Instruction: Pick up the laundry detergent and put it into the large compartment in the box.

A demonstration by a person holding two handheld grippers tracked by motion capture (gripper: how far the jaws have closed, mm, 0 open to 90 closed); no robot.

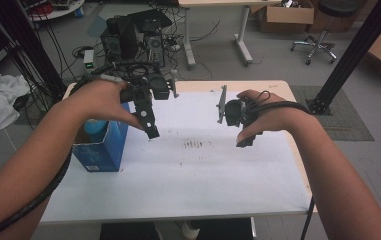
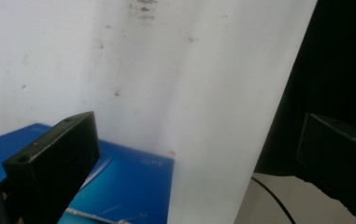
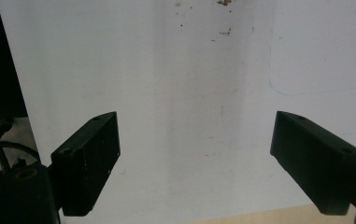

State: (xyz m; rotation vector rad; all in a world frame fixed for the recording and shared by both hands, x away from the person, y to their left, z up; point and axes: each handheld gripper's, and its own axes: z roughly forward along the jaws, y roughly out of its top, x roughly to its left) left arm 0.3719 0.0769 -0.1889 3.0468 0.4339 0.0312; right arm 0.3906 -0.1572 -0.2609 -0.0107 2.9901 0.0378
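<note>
Hands first, from the high view: my left gripper (image 1: 150,131) hangs over the white sheet (image 1: 193,170) on the bench (image 1: 278,86), just beside the blue box (image 1: 100,150). The box stands at the left edge of the sheet with its top open, and something light blue (image 1: 94,126) sits inside; I cannot tell what it is. It lies to the left of my left fingers and a little toward me, so the left hand is clearly the nearer one. My right gripper (image 1: 244,141) is well apart from the box, over the right half of the sheet, near some dark specks (image 1: 194,144).

From the left gripper view, my left fingers (image 2: 54,163) are spread wide with nothing between them. The blue box (image 2: 133,182) shows low behind the left finger, its side close to it, and the white sheet (image 2: 166,70) runs up the middle of the picture.

From the right gripper view, my right fingers (image 3: 89,158) are also wide apart and empty, and under them is only the bare white sheet (image 3: 189,93) with a few specks (image 3: 224,31) far off.

I judge that the coming move belongs to the left hand: turn it toward the box opening and go down from above. The near wall of the box is what could stand in the way.
</note>
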